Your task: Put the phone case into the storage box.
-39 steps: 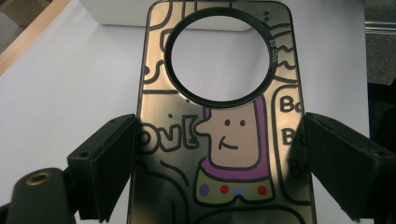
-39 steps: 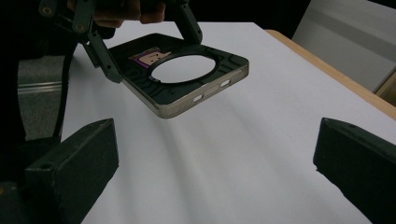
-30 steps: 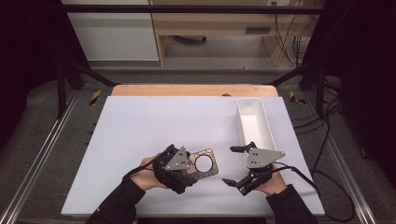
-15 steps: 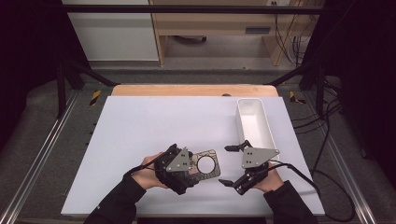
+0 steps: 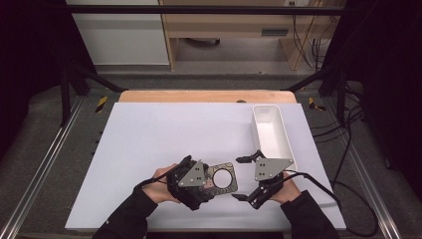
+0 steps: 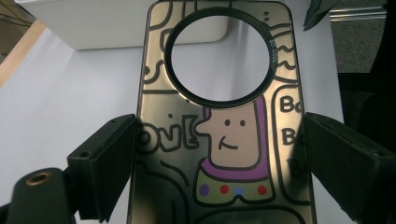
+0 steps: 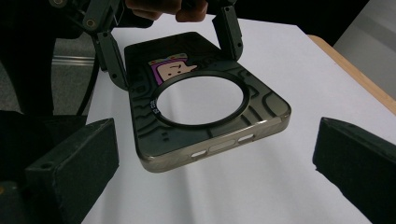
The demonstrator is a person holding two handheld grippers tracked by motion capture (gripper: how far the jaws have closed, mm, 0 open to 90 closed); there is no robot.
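Observation:
A phone case (image 5: 222, 179) with a glossy dark-gold back, a cartoon figure print and a large round hole hangs just above the white table. My left gripper (image 5: 207, 183) is shut on it, its jaws pressing on the case's two long sides. In the left gripper view the case (image 6: 224, 140) runs away from me between the gripper (image 6: 219, 161) jaws. My right gripper (image 5: 238, 179) is open wide, just right of the case's free end. In the right gripper view the case (image 7: 205, 107) hovers ahead of my right gripper (image 7: 210, 177), whose jaws stand well apart to either side.
A long white bin (image 5: 272, 134) stands at the right of the white table top (image 5: 164, 134). A wooden strip (image 5: 204, 96) runs along the far edge. Metal rails and black cables lie off both sides of the table.
My right gripper has edged left toward the case's free end, jaws still apart. The left gripper and the case have stayed nearly still.

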